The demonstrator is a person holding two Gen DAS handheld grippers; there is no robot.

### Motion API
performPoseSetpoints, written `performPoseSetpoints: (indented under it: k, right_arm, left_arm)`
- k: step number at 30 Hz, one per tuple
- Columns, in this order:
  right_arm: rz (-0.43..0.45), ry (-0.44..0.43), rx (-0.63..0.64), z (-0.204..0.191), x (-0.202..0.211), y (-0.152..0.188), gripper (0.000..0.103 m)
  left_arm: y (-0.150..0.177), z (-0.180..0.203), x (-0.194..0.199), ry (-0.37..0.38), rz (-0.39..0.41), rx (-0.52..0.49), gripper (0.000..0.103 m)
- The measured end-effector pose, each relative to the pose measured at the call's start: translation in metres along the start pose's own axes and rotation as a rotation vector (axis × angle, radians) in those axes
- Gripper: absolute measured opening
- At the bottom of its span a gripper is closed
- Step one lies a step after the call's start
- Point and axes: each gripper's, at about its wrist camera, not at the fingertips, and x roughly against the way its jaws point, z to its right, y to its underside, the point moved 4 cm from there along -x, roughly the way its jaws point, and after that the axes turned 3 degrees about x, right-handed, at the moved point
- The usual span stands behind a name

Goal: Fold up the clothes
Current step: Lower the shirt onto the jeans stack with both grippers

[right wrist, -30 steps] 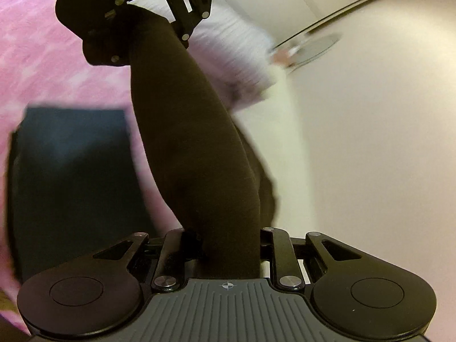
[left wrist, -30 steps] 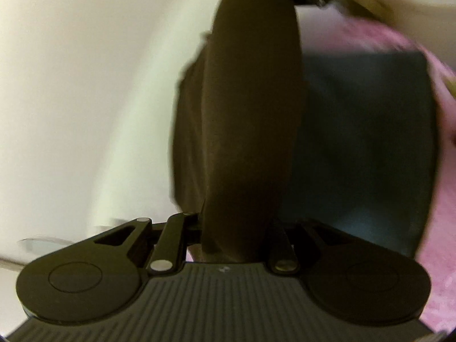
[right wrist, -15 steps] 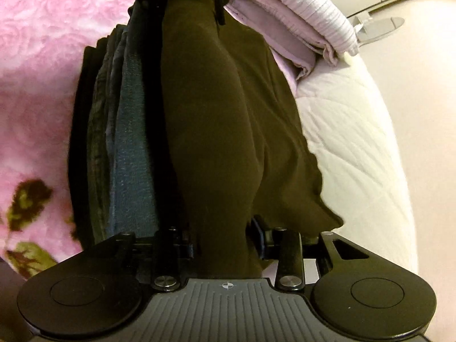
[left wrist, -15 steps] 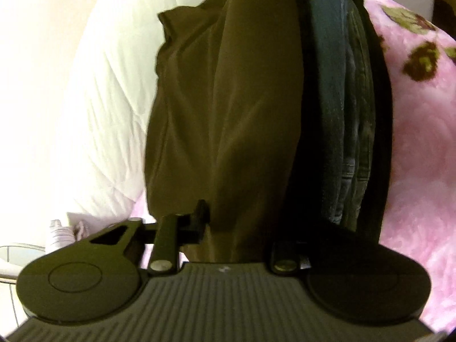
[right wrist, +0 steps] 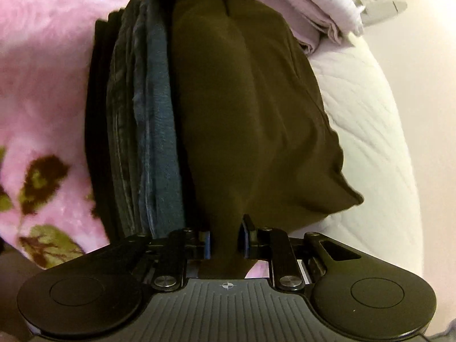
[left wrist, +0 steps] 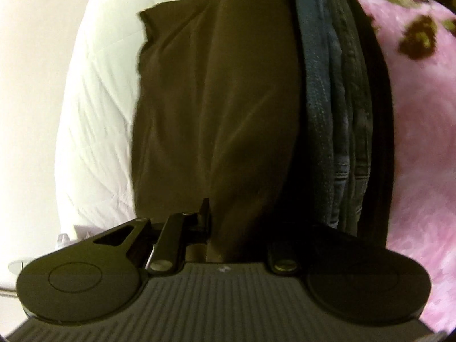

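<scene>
Now, left gripper (left wrist: 236,228) pinching dark brown garment (left wrist: 216,108), right gripper (right wrist: 225,240), jaws just closing, clamped on opposite end. Garment's long axis runs gripper to gripper, hanging beside folded denim stack (right wrist: 148,114) on pink floral blanket (right wrist: 42,85). White quilt (right wrist: 379,131) on far side. No containers visible.

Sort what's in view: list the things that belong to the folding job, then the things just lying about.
Folding job:
dark brown garment, clamped in both grippers
left gripper
right gripper
stack of folded jeans

Lying about:
pink floral blanket
white quilted bedding
lilac folded sheets
</scene>
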Motion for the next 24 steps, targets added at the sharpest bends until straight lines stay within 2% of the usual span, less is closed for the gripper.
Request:
performPoseSetpoints:
  k: [3,5,10,11,12,15,17,19,23,24]
  right_arm:
    - [-0.021,0.012,-0.004,0.008,0.007,0.004,0.028]
    - [-0.028,0.016,-0.027,0.013,0.015,0.009,0.030]
    - [-0.005,-0.033,-0.108,0.018,0.026,0.005,0.030]
    - [-0.011,-0.049,-0.113,0.019,0.020,0.001,0.026]
    - [-0.006,-0.076,-0.138,0.019,0.017,0.001,0.013]
    - [0.013,-0.084,-0.176,0.025,0.024,0.000,0.011]
    - [0.042,-0.063,-0.202,0.032,0.047,0.010,0.009]
    - [0.051,-0.077,-0.198,0.032,0.055,0.006,0.009]
    - [0.014,-0.115,-0.170,0.021,0.034,0.004,0.009]
    - [0.011,-0.117,-0.171,0.020,0.033,0.007,0.009]
  left_arm:
    - [0.002,-0.008,0.008,0.000,-0.004,0.004,0.020]
    - [0.001,-0.009,0.015,-0.002,-0.002,0.022,0.021]
    - [0.003,-0.001,0.020,0.023,-0.012,0.079,0.012]
    - [0.004,0.000,0.019,0.028,-0.012,0.082,0.012]
    - [0.004,0.000,0.019,0.033,-0.012,0.085,0.011]
    - [0.008,0.000,0.024,0.032,-0.006,0.091,0.011]
    - [0.010,0.000,0.029,0.025,0.001,0.093,0.011]
    - [0.013,0.005,0.029,0.030,-0.007,0.084,0.012]
    - [0.012,0.010,0.024,0.034,-0.035,0.091,0.014]
    - [0.013,0.009,0.027,0.032,-0.036,0.096,0.019]
